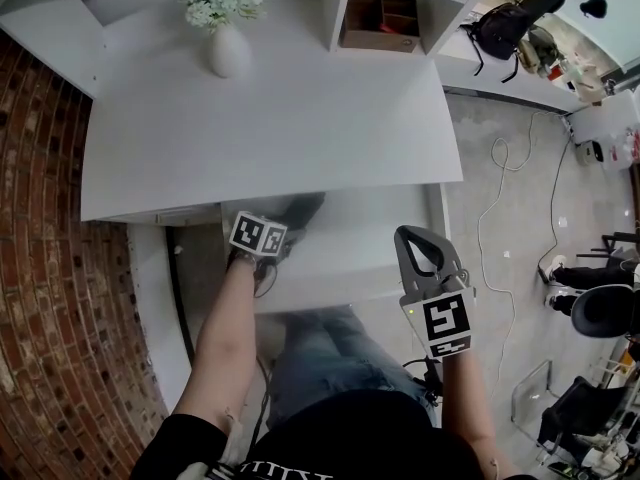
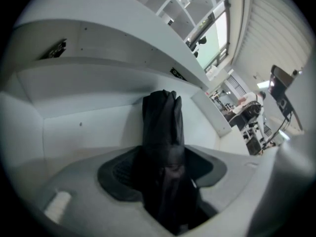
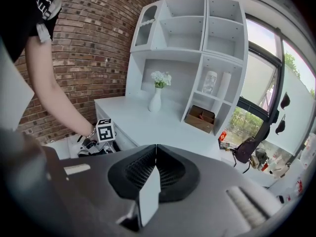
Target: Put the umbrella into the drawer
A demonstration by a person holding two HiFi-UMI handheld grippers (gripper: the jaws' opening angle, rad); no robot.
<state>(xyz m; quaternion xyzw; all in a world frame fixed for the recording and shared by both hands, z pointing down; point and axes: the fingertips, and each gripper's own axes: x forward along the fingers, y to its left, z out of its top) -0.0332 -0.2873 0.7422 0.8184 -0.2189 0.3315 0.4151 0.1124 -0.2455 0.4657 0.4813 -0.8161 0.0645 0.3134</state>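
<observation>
A black folded umbrella (image 1: 303,211) lies lengthwise in the open white drawer (image 1: 350,253) under the desk's front edge. My left gripper (image 1: 288,232) reaches into the drawer and is shut on the umbrella. In the left gripper view the umbrella (image 2: 163,127) runs from between the jaws of the left gripper (image 2: 165,169) towards the drawer's back wall (image 2: 89,127). My right gripper (image 1: 418,238) hovers over the drawer's right side, shut and holding nothing. In the right gripper view the right gripper (image 3: 156,149) has its pads pressed together, and the left gripper's marker cube (image 3: 104,130) shows beyond them.
The white desk (image 1: 270,118) carries a white vase with flowers (image 1: 225,28) at the back. A shelf unit holds a cardboard box (image 1: 380,18). A brick wall (image 1: 40,268) runs along the left. A black bag (image 1: 505,30) and a floor cable (image 1: 500,208) lie to the right.
</observation>
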